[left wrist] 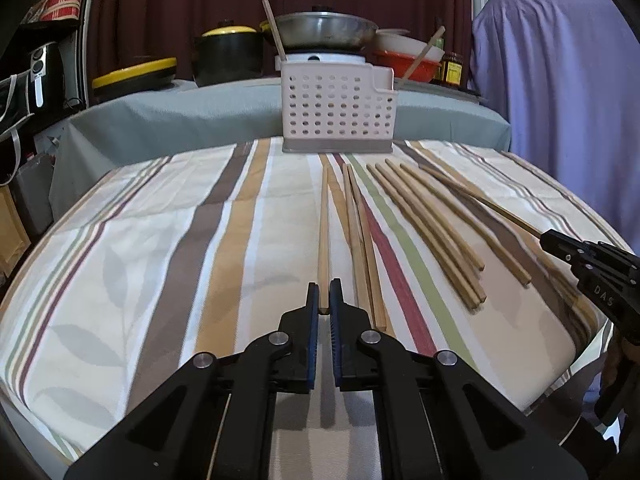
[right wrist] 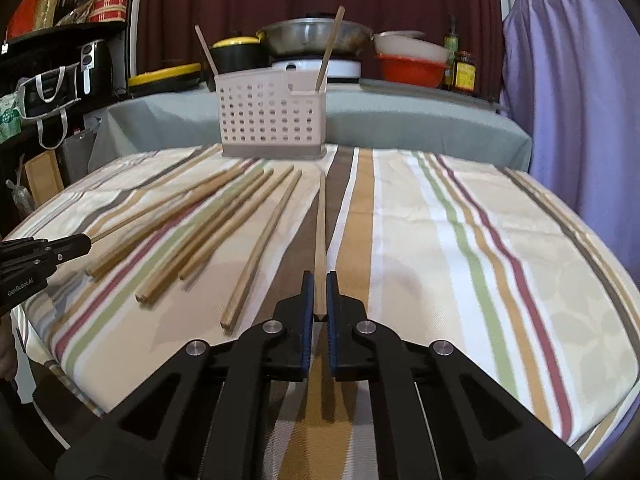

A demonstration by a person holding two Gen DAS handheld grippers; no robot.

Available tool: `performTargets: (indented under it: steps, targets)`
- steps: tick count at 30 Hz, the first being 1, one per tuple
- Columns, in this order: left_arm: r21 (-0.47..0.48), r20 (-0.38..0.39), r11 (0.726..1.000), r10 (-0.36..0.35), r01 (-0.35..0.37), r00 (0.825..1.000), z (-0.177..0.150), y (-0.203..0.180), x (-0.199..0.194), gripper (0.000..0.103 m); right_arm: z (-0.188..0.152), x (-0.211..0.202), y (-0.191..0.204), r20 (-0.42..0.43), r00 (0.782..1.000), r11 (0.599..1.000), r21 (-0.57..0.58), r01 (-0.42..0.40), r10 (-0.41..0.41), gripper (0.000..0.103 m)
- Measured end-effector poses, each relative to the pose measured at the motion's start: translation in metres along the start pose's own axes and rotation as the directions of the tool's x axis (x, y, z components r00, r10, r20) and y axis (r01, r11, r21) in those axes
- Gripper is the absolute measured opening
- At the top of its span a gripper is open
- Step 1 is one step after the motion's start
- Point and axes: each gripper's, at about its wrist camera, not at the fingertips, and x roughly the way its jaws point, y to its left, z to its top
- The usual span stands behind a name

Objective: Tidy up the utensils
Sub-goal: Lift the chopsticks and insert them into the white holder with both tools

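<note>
Several wooden chopsticks (left wrist: 430,232) lie side by side on the striped tablecloth (left wrist: 160,240). My left gripper (left wrist: 324,292) is shut on the near end of one chopstick (left wrist: 323,232) that points at the white perforated utensil basket (left wrist: 338,108). My right gripper (right wrist: 319,280) is likewise shut on the near end of another chopstick (right wrist: 321,224), aimed at the basket (right wrist: 272,120). Each gripper shows in the other's view: the right gripper (left wrist: 548,239) at the right edge, the left gripper (right wrist: 85,241) at the left edge. Two chopsticks (right wrist: 330,48) stand in the basket, one at each end.
Behind the basket a grey-covered table (left wrist: 180,116) carries black pots with yellow lids (left wrist: 228,56), a metal pan on a stove (left wrist: 324,28), bowls and jars. A purple cloth (left wrist: 560,100) hangs at the right. Dark shelves (right wrist: 60,40) with bags stand at the left.
</note>
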Motion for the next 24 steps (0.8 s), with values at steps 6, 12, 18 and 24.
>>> performTargets:
  steps: [6, 12, 18, 24]
  targets:
    - [-0.003, 0.068, 1.000, 0.020, -0.019, 0.997, 0.015, 0.003, -0.021, 0.006, 0.021, -0.026, 0.002, 0.083, 0.996, 1.000, -0.013, 0.011, -0.009, 0.006]
    - [-0.015, 0.155, 0.999, 0.035, -0.034, 0.987, 0.034, 0.006, -0.049, 0.006, 0.045, -0.053, 0.004, 0.168, 0.986, 0.999, -0.034, 0.013, -0.007, 0.006]
    - [-0.025, 0.239, 0.999, 0.052, -0.048, 0.970, 0.056, 0.011, -0.077, 0.006, 0.069, -0.077, 0.004, 0.244, 0.970, 0.999, -0.032, 0.006, 0.002, 0.006]
    - [-0.044, 0.289, 0.998, 0.061, -0.050, 0.955, 0.077, 0.015, -0.103, 0.006, 0.093, -0.096, 0.000, 0.303, 0.953, 1.000, -0.021, -0.012, 0.018, 0.006]
